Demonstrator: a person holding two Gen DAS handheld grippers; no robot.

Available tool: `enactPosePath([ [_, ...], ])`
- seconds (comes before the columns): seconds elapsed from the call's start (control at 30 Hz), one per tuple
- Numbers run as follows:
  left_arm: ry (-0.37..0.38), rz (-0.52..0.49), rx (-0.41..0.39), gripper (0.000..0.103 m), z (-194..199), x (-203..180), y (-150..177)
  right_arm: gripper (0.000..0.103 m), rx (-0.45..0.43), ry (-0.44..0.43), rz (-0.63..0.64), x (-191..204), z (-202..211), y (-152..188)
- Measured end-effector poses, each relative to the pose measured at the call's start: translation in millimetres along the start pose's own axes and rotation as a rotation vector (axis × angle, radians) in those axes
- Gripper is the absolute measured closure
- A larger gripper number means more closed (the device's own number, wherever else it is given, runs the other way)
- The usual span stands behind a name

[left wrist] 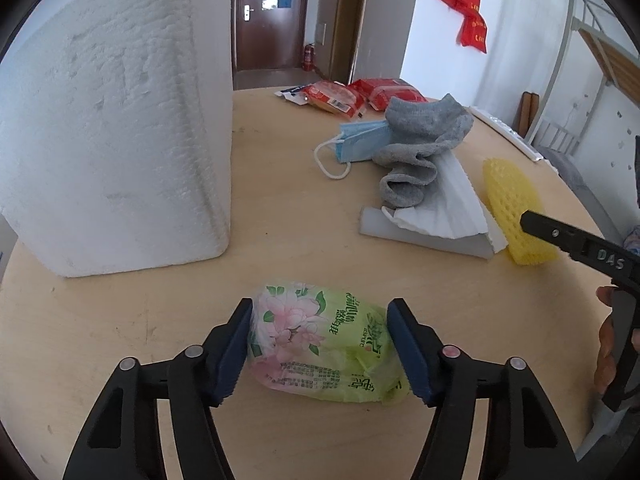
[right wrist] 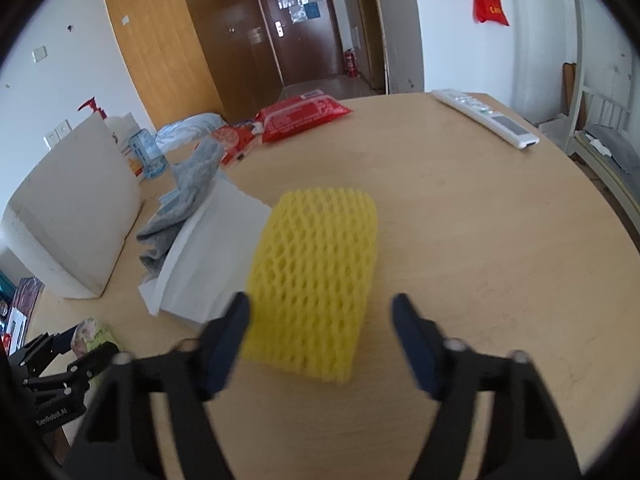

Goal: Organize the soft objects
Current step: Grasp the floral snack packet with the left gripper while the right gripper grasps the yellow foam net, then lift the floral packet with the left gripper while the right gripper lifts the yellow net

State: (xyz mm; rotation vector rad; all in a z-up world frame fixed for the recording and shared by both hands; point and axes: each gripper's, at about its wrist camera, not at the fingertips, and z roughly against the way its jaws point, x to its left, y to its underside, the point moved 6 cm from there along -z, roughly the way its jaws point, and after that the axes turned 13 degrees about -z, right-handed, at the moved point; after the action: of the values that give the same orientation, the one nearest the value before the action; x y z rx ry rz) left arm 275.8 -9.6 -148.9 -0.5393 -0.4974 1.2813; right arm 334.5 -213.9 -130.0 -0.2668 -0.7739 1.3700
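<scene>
A green and pink floral tissue pack [left wrist: 324,344] lies on the wooden table between the blue pads of my left gripper [left wrist: 320,348]; the pads touch its two sides. My right gripper [right wrist: 320,336] is open, its fingers either side of the near end of a yellow foam net sleeve [right wrist: 316,280], which also shows in the left wrist view [left wrist: 516,216]. A grey sock [left wrist: 420,148] lies over a blue face mask [left wrist: 360,142] and a white folded tissue [left wrist: 444,208]. A big white foam box [left wrist: 112,128] stands at the left.
Red snack packets [left wrist: 360,96] lie at the far side of the table [left wrist: 280,208]. A white remote control [right wrist: 486,120] lies at the far right. A bottle with a red pump [right wrist: 120,132] stands behind the foam box.
</scene>
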Motion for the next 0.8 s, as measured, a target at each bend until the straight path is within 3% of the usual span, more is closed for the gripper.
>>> enactPosePath([
  [0.1, 0.001, -0.001, -0.007, 0.054, 2, -1, 0, 0.043, 0.012, 0.0, -0.002, 1, -2, 2],
  [0.37, 0.029, 0.008, -0.032, 0.06, 7, 1, 3, 0.09, 0.031, -0.045, -0.047, -5, -3, 3],
  [0.53, 0.029, -0.015, -0.062, 0.067, 12, -3, 3, 0.091, 0.019, -0.086, -0.072, -7, 2, 1],
  [0.8, 0.04, -0.025, -0.111, 0.068, 27, -6, 2, 0.091, -0.039, -0.125, -0.062, 4, 23, 3],
])
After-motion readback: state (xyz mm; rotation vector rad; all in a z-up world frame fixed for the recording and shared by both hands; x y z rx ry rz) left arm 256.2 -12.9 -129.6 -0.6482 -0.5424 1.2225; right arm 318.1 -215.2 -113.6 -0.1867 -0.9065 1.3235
